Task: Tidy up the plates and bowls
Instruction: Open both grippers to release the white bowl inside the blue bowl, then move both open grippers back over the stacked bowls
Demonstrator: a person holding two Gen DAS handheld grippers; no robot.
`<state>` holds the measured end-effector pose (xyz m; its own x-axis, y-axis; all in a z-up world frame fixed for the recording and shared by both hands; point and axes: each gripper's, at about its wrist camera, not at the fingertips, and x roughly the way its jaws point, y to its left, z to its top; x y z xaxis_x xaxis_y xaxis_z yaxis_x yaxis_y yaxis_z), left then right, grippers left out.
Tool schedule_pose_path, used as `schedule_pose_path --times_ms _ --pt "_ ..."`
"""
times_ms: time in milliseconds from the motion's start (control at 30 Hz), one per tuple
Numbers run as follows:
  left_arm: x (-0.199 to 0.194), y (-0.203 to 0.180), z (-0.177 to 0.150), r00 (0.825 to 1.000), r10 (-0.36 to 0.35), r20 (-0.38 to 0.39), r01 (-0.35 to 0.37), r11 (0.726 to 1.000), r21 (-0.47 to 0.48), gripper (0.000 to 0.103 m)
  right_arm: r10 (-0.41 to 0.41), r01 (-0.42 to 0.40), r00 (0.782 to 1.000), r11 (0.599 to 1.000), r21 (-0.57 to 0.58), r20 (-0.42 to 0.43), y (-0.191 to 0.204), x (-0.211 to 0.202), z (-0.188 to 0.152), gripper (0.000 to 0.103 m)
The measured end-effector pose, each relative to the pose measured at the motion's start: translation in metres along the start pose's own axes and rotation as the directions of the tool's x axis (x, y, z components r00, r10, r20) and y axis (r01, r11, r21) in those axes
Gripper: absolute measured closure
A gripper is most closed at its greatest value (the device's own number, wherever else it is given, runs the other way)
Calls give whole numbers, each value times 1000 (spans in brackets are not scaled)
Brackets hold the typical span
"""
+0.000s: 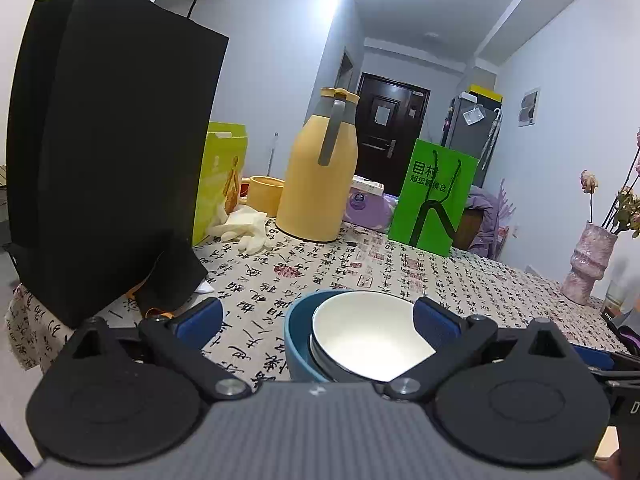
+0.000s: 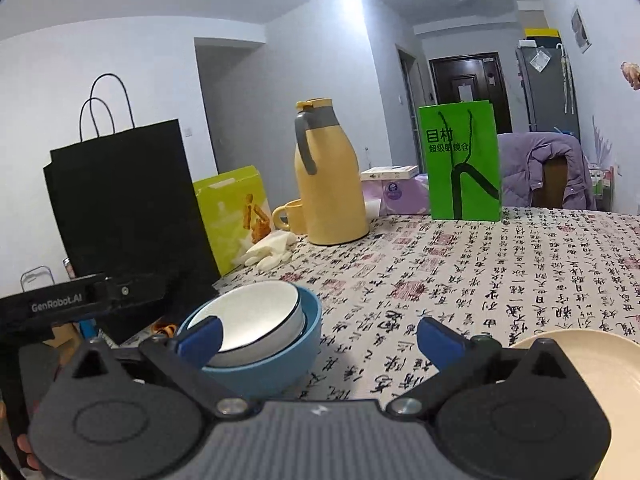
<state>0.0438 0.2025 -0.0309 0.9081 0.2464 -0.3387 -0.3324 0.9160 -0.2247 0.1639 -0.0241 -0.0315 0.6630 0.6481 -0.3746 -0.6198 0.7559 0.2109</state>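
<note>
A white bowl (image 1: 372, 340) sits tilted inside a blue bowl (image 1: 298, 344) on the patterned tablecloth. My left gripper (image 1: 316, 320) is open, its blue fingertips on either side of the bowls, the right one over the white bowl's rim. In the right wrist view the same white bowl (image 2: 256, 320) rests in the blue bowl (image 2: 280, 364), low and left. My right gripper (image 2: 318, 340) is open and empty, its left fingertip in front of the bowls. A cream plate (image 2: 600, 364) lies at the lower right beside it.
A tall black paper bag (image 1: 112, 160) stands at left. A yellow jug (image 1: 320, 172), yellow mug (image 1: 266, 195), green bag (image 1: 434, 196), yellow-green box (image 1: 220, 176), white gloves (image 1: 244, 226) and a pink vase (image 1: 588, 264) stand further back. The left gripper's body (image 2: 76, 304) shows at left in the right wrist view.
</note>
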Motion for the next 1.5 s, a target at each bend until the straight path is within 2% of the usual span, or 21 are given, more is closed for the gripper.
schedule_pose_path --times_ms 667,1200,1500 --pt "-17 4 -5 1000 13 -19 -13 1000 -20 0 -13 13 999 1000 -3 -29 1 -20 1 0" --pt "-8 18 6 999 -27 -35 25 999 -48 0 -11 11 996 1000 -5 -88 4 8 10 0" --pt "12 28 11 998 -10 -61 5 997 -79 0 6 -7 993 1000 -9 -121 8 31 18 0"
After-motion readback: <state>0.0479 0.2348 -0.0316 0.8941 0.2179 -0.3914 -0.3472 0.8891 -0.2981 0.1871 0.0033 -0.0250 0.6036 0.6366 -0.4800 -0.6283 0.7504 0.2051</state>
